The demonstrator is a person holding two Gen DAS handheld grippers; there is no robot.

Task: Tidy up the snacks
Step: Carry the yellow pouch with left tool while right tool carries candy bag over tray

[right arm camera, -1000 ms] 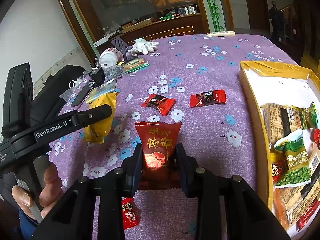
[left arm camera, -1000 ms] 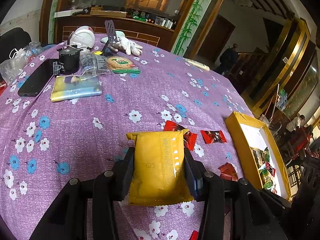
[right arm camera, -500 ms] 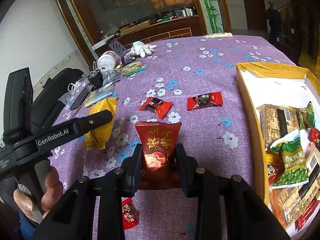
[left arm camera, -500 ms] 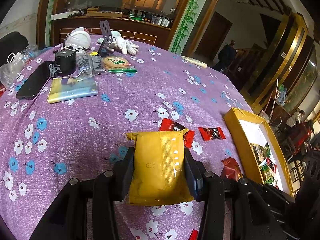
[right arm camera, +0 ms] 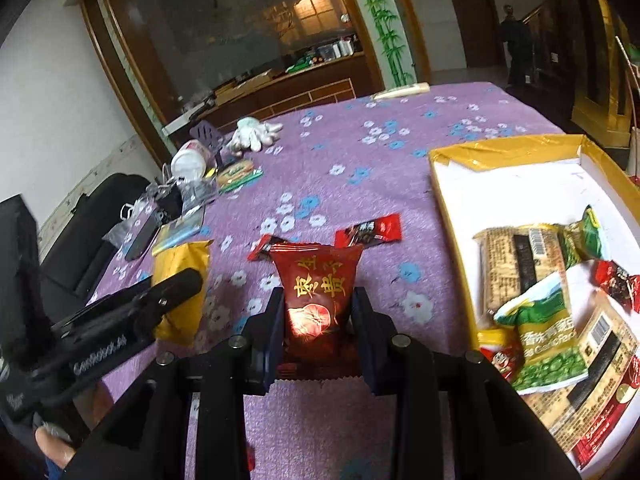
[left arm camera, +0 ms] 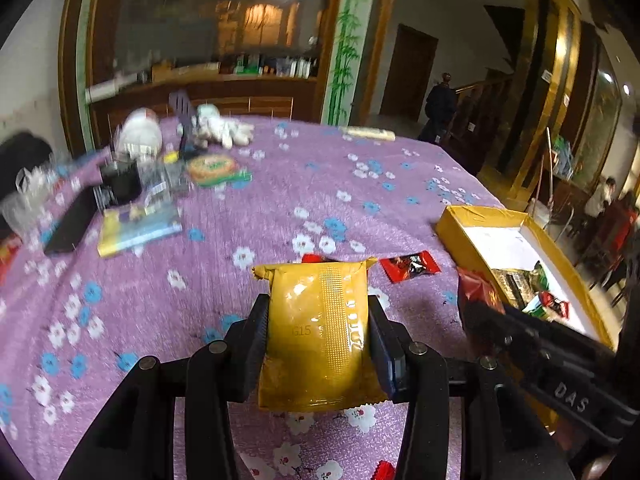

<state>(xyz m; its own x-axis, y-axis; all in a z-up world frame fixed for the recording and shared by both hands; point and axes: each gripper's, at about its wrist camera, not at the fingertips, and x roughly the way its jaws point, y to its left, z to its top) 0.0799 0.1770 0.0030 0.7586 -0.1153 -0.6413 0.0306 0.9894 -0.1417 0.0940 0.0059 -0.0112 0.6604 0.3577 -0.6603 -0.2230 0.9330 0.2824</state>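
Observation:
My left gripper (left arm camera: 318, 340) is shut on a yellow snack packet (left arm camera: 320, 332), held above the purple flowered tablecloth (left arm camera: 200, 280). My right gripper (right arm camera: 318, 328) is shut on a dark red snack packet with gold characters (right arm camera: 318, 288). In the right wrist view the yellow packet (right arm camera: 182, 276) and the left gripper's body show at the left. The yellow-rimmed box (right arm camera: 500, 152) with several snack packs lies to the right; in the left wrist view the box (left arm camera: 480, 216) is at the right. Two small red candy wrappers (right arm camera: 370, 230) (right arm camera: 262, 246) lie on the cloth beyond the red packet.
At the far left of the table stand a black cup (left arm camera: 120, 182), a phone (left arm camera: 74, 222), a flat yellow-blue pack (left arm camera: 138, 228), a white jar (left arm camera: 140, 132) and white gloves (right arm camera: 256, 134). A black chair (right arm camera: 92, 220) sits by the table's left edge. People stand in the background.
Both grippers have risen and shifted toward the box with their packets still held. The box now looms larger and closer in both views, and the left view has rolled.

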